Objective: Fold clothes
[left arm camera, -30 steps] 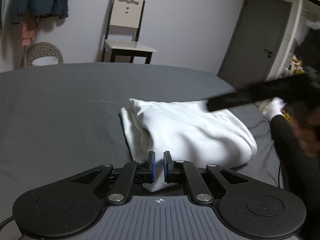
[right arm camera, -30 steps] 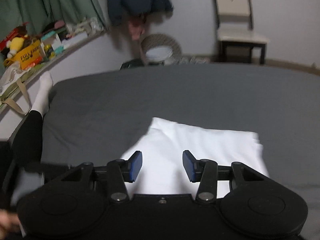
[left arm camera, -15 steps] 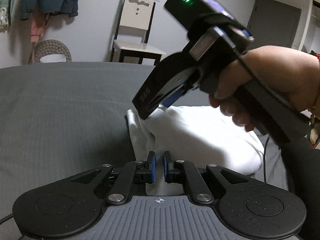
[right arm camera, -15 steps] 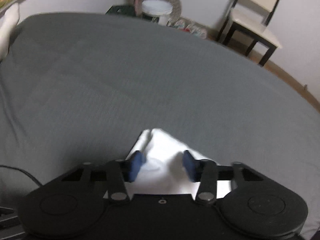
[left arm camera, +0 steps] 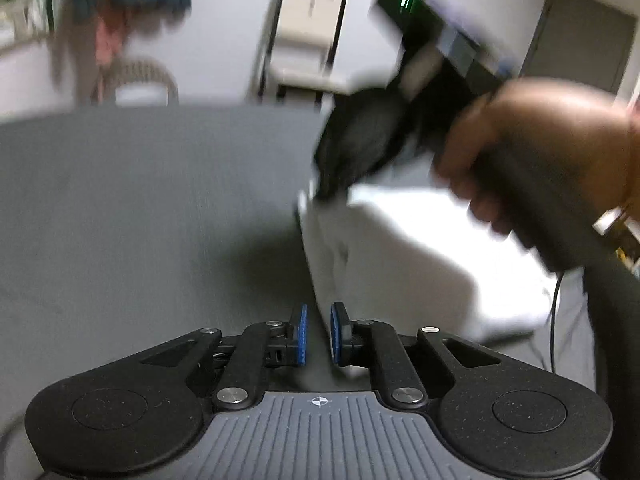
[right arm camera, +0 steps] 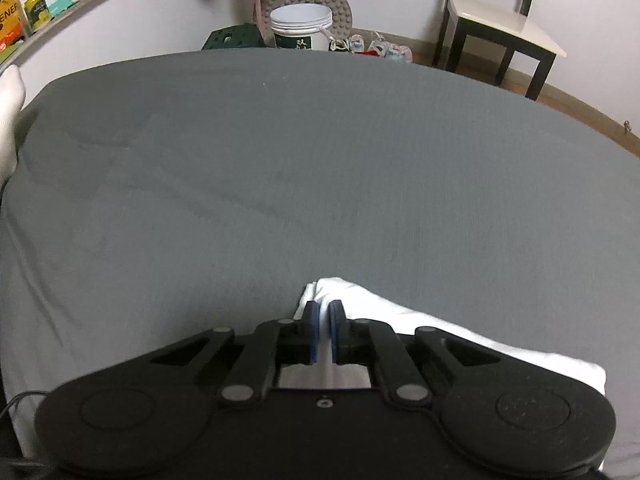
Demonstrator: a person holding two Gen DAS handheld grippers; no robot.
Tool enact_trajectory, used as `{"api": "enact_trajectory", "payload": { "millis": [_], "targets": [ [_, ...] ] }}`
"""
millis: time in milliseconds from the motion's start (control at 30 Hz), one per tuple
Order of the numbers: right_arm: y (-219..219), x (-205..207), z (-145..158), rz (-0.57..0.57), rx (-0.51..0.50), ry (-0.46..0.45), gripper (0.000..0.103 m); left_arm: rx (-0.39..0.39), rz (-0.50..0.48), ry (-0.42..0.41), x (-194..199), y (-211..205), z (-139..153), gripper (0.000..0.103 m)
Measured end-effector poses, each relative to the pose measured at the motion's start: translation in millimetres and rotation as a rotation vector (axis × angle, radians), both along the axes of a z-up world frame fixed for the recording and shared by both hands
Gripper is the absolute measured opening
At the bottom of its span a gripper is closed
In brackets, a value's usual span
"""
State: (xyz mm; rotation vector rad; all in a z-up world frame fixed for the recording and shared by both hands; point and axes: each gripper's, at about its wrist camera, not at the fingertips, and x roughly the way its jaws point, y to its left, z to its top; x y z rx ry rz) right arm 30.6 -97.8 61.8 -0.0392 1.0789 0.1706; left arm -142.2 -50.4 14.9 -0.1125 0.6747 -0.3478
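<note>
Left wrist view first: the white garment (left arm camera: 400, 264) lay on the grey bed (left arm camera: 140, 208), spread ahead and to the right of the left tool (left arm camera: 318, 334). Its near left edge ran straight back toward the tool, and that edge passed between the two blue pads (left arm camera: 301, 334). The pads stood only a narrow gap apart, with cloth in the gap, so I judged the left tool nipped on the garment's near edge, though motion blur kept the contact from being sharp. Further up the same edge, the right tool (left arm camera: 320, 192), held in the person's hand (left arm camera: 532, 148), was down at the far left corner of the garment. So both tools sat along one edge, the left at the near end, the right at the far end, and that edge was the garment's long line in this picture.

Right wrist view next: the right tool (right arm camera: 323, 336) had its pads nearly together, with a white strip of the garment (right arm camera: 460, 340) pinched between them. The corner poked out just past the tips, and the rest trailed back to the right beneath the tool. Ahead lay open grey bed (right arm camera: 320, 160), with a chair (right arm camera: 500, 16) and a white bucket (right arm camera: 302, 26) beyond its far edge. With both ends gripped, my read was that the edge stood ready to be carried over for a fold.
</note>
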Motion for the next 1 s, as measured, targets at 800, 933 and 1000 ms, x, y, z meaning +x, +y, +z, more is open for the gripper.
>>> {"api": "enact_trajectory", "payload": {
  "millis": [800,933,1000],
  "targets": [
    [-153,-106,-2,-0.074,0.249,-0.358,0.048,0.203,-0.251,-0.18,23,-112,-8,0.066],
    [-158,-84,-22,-0.024,0.179,-0.337,0.035,0.153,-0.241,-0.148,22,-102,-15,0.066],
    [-165,-83,-27,-0.013,0.167,-0.361,0.022,0.117,-0.232,-0.127,25,-94,-16,0.066]
  ]
}}
